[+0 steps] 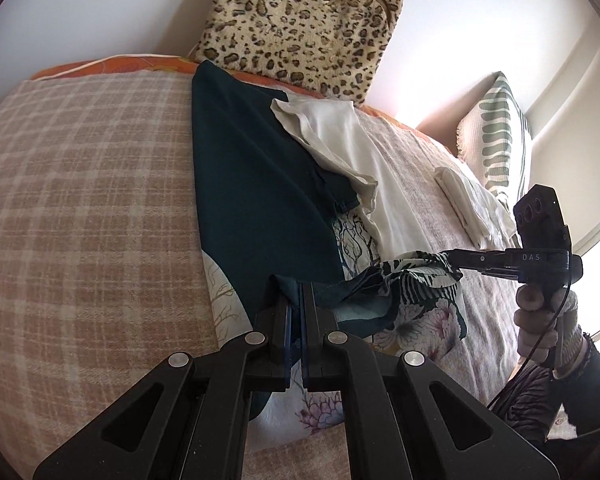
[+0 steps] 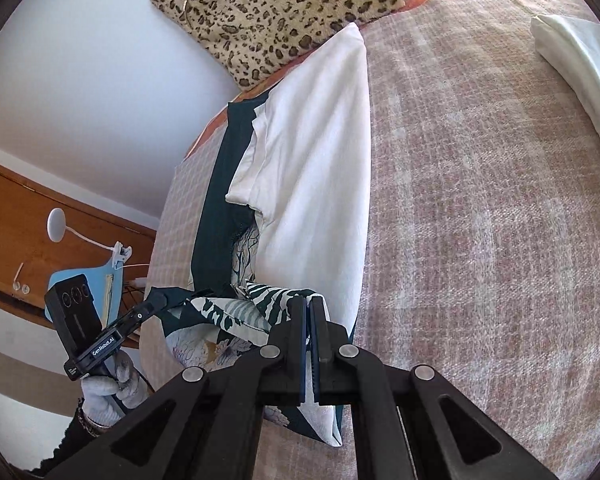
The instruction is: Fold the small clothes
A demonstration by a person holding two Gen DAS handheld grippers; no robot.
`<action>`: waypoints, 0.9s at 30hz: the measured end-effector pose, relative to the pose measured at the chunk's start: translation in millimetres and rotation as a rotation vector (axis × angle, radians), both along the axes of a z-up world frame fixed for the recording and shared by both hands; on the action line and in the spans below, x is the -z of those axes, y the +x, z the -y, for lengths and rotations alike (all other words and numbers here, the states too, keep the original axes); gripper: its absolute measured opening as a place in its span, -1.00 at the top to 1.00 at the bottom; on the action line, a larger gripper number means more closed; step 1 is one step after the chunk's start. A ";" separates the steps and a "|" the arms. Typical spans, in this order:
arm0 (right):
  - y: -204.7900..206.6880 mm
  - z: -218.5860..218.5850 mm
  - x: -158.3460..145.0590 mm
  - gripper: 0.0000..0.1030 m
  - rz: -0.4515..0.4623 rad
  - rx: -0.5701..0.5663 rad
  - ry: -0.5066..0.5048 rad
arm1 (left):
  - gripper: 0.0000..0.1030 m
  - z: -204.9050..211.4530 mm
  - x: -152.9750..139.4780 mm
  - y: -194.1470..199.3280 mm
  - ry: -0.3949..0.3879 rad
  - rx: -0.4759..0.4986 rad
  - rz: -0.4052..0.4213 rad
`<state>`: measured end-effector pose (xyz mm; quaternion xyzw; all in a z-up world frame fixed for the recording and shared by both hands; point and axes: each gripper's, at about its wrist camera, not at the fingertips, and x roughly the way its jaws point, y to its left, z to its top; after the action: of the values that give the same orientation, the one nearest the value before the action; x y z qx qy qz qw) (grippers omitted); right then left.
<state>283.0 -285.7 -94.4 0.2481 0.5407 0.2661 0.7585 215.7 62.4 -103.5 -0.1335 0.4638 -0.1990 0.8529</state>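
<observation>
Left claw (image 1: 296,300) low in the middle, pinched tight on the edge of a dark green cloth with flowers (image 1: 260,200). Right claw (image 1: 458,262) on the right side, held by a gloved hand (image 1: 540,332), clamped on another corner of the same cloth. Cloth bunched and lifted between the two. White shirt (image 1: 340,148) lying partly over the green cloth. Folded white pile (image 1: 468,208) farther right. All on a checked bed cover (image 1: 80,200). Leopard-print pillow (image 1: 300,20) against the wall.
</observation>
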 end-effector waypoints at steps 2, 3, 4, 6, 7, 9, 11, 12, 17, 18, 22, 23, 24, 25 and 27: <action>5.6 0.2 4.5 1.00 -0.009 0.005 -0.005 | 0.97 -1.3 5.8 4.3 -0.002 -0.006 -0.015; 7.4 1.7 7.8 1.00 -0.019 0.007 0.000 | 0.97 -2.2 8.2 5.5 0.003 -0.010 -0.022; 8.8 2.1 10.1 1.00 -0.026 0.007 0.004 | 0.96 -3.9 10.5 6.5 0.010 -0.022 -0.031; 10.8 3.5 13.2 0.87 -0.039 0.007 0.012 | 0.75 -9.0 14.7 9.7 0.002 -0.048 -0.068; 11.0 5.4 13.1 0.81 -0.039 0.010 0.016 | 0.65 -13.6 14.9 10.9 -0.004 -0.070 -0.079; 7.2 13.3 7.2 0.34 -0.007 0.036 -0.009 | 0.62 -22.8 9.7 9.3 -0.021 -0.104 -0.075; 0.6 18.0 -4.4 0.34 0.047 0.037 -0.010 | 0.60 -30.3 -0.8 4.3 -0.018 -0.129 -0.042; -4.6 18.8 -12.1 0.35 0.083 0.030 -0.010 | 0.60 -33.3 -6.5 0.8 -0.028 -0.129 -0.020; -30.1 -10.9 -31.6 0.42 0.221 -0.129 -0.051 | 0.59 -23.6 -19.7 -22.0 -0.028 -0.022 0.051; -33.1 -19.0 -29.5 0.43 0.227 -0.166 -0.041 | 0.59 -16.5 -17.3 -23.0 -0.031 0.006 0.048; -38.0 -45.5 -18.2 0.43 0.245 -0.252 -0.127 | 0.59 8.2 3.5 -16.7 0.008 0.068 -0.010; -37.2 -49.2 -15.7 0.43 0.243 -0.263 -0.145 | 0.59 10.2 8.4 -14.1 0.012 0.070 -0.026; -36.4 -50.6 -13.3 0.43 0.244 -0.266 -0.162 | 0.59 11.0 12.6 -11.7 0.029 0.062 -0.035; -35.0 -51.5 -11.5 0.43 0.247 -0.261 -0.188 | 0.59 10.8 16.2 -9.8 0.047 0.055 -0.040; -30.3 -50.7 -7.7 0.43 0.249 -0.237 -0.260 | 0.59 9.0 22.8 -5.5 0.082 0.040 -0.055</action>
<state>252.7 -235.0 -86.8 0.0481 0.4978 0.3098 0.8086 210.2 53.4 -126.3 -0.0944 0.4974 -0.1930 0.8405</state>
